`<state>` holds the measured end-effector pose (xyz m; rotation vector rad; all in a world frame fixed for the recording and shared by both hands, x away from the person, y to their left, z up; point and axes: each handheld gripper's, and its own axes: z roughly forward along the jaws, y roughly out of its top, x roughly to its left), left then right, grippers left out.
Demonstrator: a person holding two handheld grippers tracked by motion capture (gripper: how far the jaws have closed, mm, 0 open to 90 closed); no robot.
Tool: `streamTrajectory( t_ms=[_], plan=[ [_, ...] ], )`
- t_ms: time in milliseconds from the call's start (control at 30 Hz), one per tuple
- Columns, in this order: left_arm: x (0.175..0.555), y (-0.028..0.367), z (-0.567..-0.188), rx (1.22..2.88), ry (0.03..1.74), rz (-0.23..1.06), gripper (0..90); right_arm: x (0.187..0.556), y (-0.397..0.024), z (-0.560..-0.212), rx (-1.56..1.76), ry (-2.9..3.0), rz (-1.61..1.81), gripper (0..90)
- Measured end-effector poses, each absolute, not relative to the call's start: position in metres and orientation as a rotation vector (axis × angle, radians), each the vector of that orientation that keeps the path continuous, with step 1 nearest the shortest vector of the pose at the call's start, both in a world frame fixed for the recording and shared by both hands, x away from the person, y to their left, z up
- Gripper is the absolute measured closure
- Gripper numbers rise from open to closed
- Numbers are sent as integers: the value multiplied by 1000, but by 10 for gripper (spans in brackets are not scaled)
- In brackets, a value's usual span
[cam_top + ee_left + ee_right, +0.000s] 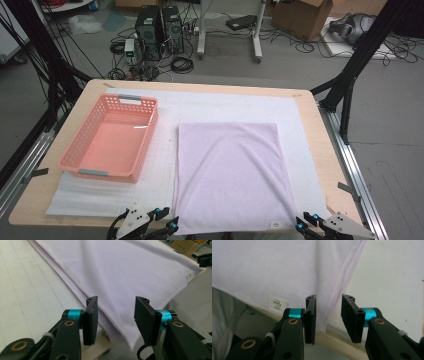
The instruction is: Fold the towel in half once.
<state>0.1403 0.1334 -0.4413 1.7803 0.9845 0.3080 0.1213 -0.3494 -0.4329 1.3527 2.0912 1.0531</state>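
A: How are the jaws of the left hand-held gripper (116,315) seen?

B: They are parted around the near left corner of the folded lilac towel (232,175), with nothing pinched. The right hand-held gripper (328,317) is likewise held apart at the near right corner, beside the hem and the label (277,303).

A: Where is the towel laid?

B: Flat on the white foam mat (165,175), its near edge overhanging the table (320,150), with the pink basket (107,140) just beside it to the left.

A: What could be spoiled?

B: If only the top layer is caught, the fold may be pulled open; an uneven lift could leave it skewed or dragged off the edge.
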Motion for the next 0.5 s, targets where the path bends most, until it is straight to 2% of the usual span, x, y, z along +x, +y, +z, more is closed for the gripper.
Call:
streamTrajectory(
  t_ms=[133,500],
  plan=[
    [155,132,-436,1778,974,332,627,131,-346,-431,1340,2080,1057,644],
    [235,118,-429,1799,1053,371,654,169,-345,-428,1313,2076,1086,641]
  ],
)
